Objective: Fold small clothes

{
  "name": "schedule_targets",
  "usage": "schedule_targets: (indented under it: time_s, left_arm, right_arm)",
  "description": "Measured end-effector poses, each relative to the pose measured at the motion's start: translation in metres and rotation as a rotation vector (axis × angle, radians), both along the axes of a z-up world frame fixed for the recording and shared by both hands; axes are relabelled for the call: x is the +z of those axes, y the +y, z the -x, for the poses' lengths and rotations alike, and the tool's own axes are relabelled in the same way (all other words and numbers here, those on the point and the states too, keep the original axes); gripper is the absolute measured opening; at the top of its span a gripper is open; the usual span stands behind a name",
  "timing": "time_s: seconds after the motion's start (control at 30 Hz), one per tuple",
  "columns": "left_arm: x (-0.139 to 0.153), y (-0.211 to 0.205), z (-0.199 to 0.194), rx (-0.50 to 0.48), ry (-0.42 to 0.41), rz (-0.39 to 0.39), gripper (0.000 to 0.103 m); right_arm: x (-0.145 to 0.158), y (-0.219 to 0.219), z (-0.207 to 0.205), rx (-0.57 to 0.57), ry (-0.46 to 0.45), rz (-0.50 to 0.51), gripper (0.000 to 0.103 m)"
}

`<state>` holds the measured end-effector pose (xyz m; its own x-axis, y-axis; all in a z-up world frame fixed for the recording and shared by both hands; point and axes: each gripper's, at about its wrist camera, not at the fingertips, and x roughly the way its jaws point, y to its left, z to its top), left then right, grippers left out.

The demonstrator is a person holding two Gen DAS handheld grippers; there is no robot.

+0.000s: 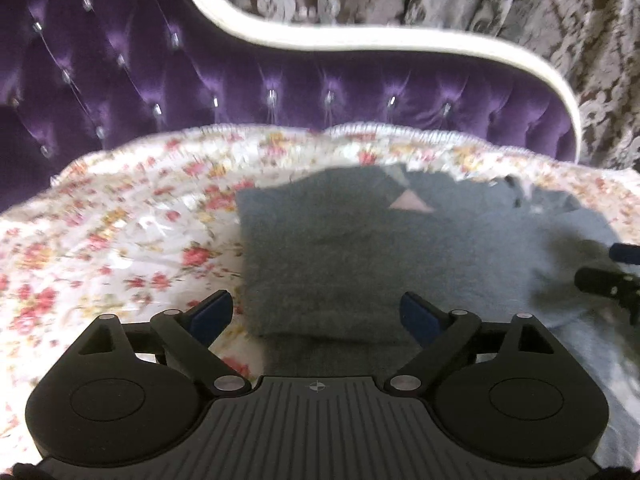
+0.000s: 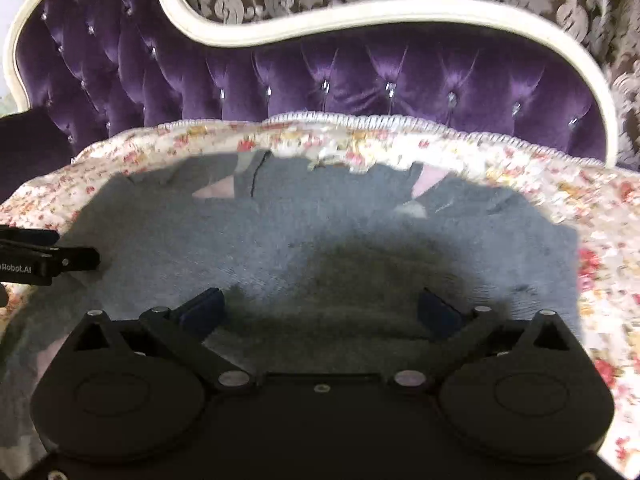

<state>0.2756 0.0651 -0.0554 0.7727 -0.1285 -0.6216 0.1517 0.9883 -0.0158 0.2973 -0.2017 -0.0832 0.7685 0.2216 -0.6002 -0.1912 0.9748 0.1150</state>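
A fuzzy blue-grey garment (image 1: 360, 248) (image 2: 320, 232) lies spread on a floral cover, with small pink triangle patches near its far edge. My left gripper (image 1: 316, 316) hovers over the garment's left part, jaws wide apart and nothing between the blue pads. My right gripper (image 2: 320, 312) is above the garment's middle, also open and empty. The right gripper's fingers (image 1: 608, 276) show at the right edge of the left wrist view. The left gripper's finger (image 2: 48, 260) pokes in at the left edge of the right wrist view.
The floral cover (image 1: 120, 220) (image 2: 600, 240) lies over a sofa seat. Behind it rises a tufted purple velvet backrest (image 1: 280, 76) (image 2: 360, 76) with a cream curved frame (image 2: 320, 16). Patterned grey curtains (image 1: 520, 0) hang behind.
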Motion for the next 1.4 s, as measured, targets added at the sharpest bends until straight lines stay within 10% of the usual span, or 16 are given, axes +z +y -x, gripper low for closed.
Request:
schedule_targets:
  time_s: [0.43,0.87,1.4]
  left_arm:
    - [0.028,0.014,0.152,-0.027,-0.019,0.059,0.091]
    - [0.002,0.032,0.223,-0.009,0.123,0.145,0.084]
    - [-0.017,0.029,0.216,-0.028,0.168,0.234,0.069]
  right_arm:
    - [0.046,-0.030,0.182,-0.089,-0.227,-0.136,0.102]
    - [0.027,-0.045,0.274,-0.053,-0.060,-0.154,0.102]
    - [0.000,-0.060,0.286,-0.093,0.049,-0.360,0.093]
